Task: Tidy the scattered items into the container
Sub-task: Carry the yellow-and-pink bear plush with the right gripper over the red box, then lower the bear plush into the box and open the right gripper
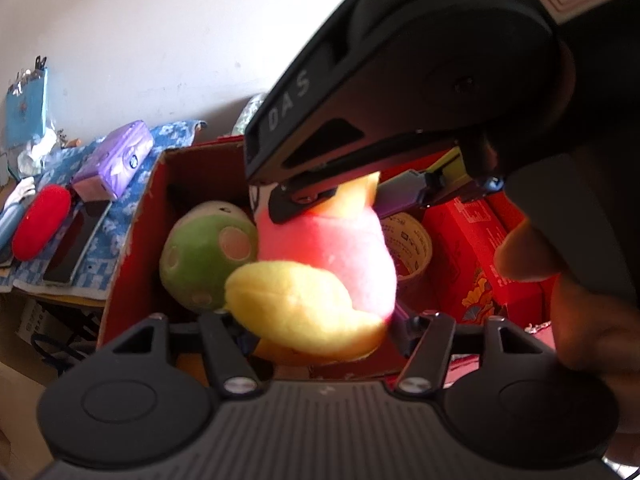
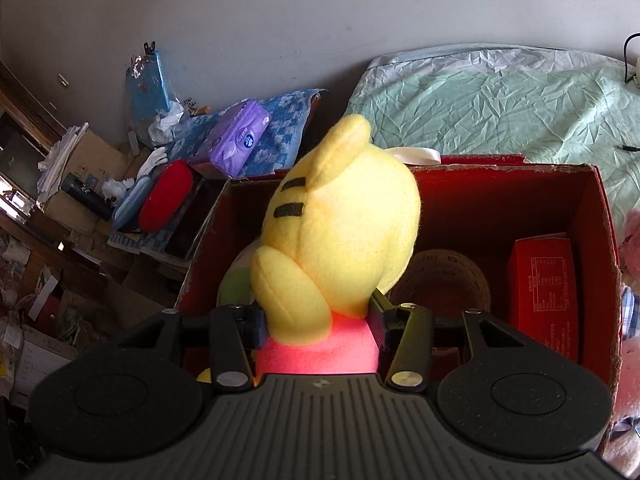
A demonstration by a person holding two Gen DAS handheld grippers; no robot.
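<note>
Nearest in the right wrist view, the right gripper (image 2: 318,330) is clamped on the pink lower part of a plush toy (image 2: 344,232), its two pads pressed into the fabric on either side. The toy is soft fleece, yellow on its rounded body, with a padded limb, a nub on top and two short black bars stitched on one side. It hangs over the open top of the red cardboard box (image 2: 600,208), toward the box's left half.

In the left wrist view the same plush toy (image 1: 320,264) sits between the fingers of the left gripper (image 1: 320,320); whether those pads press it cannot be told, since the toy hides them. The body of the right gripper (image 1: 400,92) reaches in from above, and a hand (image 1: 560,280) shows at the right edge.

Inside the box lie one green spotted ball (image 1: 204,256) at the left wall, one roll of tape (image 2: 444,280) in the middle and one red carton (image 2: 544,292) at the right wall (the floor between them is mostly taken up). The box rim is frayed on its near right corner.

Beyond the left wall, on a blue patterned cloth (image 2: 276,136), are one purple tissue pack (image 2: 236,140) and one red oval case (image 2: 166,196). A bed with a pale green sheet (image 2: 500,104) lies behind the box.
</note>
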